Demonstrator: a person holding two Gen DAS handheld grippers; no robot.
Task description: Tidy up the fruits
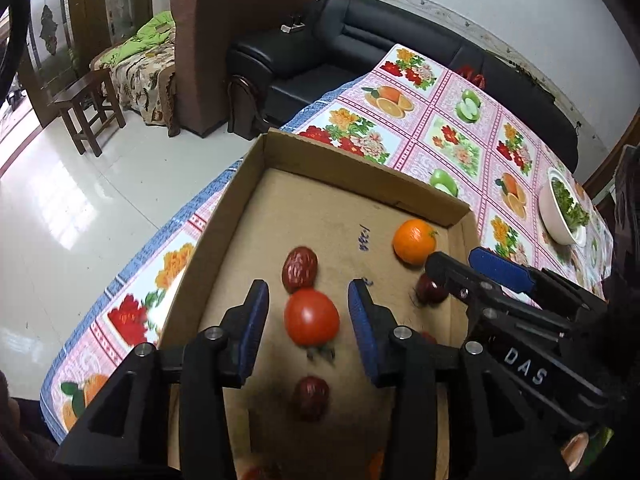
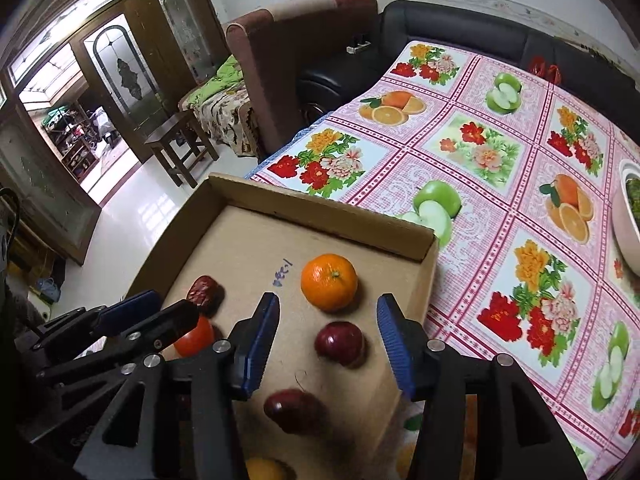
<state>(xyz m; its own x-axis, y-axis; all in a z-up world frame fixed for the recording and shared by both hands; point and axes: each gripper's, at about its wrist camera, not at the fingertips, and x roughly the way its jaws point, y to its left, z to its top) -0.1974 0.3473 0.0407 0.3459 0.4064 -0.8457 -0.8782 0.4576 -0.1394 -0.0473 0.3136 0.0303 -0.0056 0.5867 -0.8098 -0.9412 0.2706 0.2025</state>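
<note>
A shallow cardboard box (image 1: 264, 152) (image 2: 320, 210) on the table holds fruit. My left gripper (image 1: 308, 300) is open, its jaws either side of a red tomato (image 1: 311, 317) without touching it; the tomato also shows in the right wrist view (image 2: 196, 338). A wrinkled red date (image 1: 299, 269) (image 2: 205, 292) lies just beyond it, another date (image 1: 311, 397) nearer. My right gripper (image 2: 328, 312) is open over a dark red fruit (image 2: 339, 343) (image 1: 429, 292), with an orange (image 2: 329, 287) (image 1: 413, 241) beyond and another dark red fruit (image 2: 294, 410) nearer.
The table carries a pink fruit-and-flower tablecloth (image 2: 500, 168) (image 1: 460, 132). A white bowl of greens (image 1: 562, 210) (image 2: 626, 224) stands at the right. A black sofa (image 1: 360, 40), a brown armchair (image 1: 224, 40) and a wooden stool (image 1: 88, 104) stand beyond the table edge.
</note>
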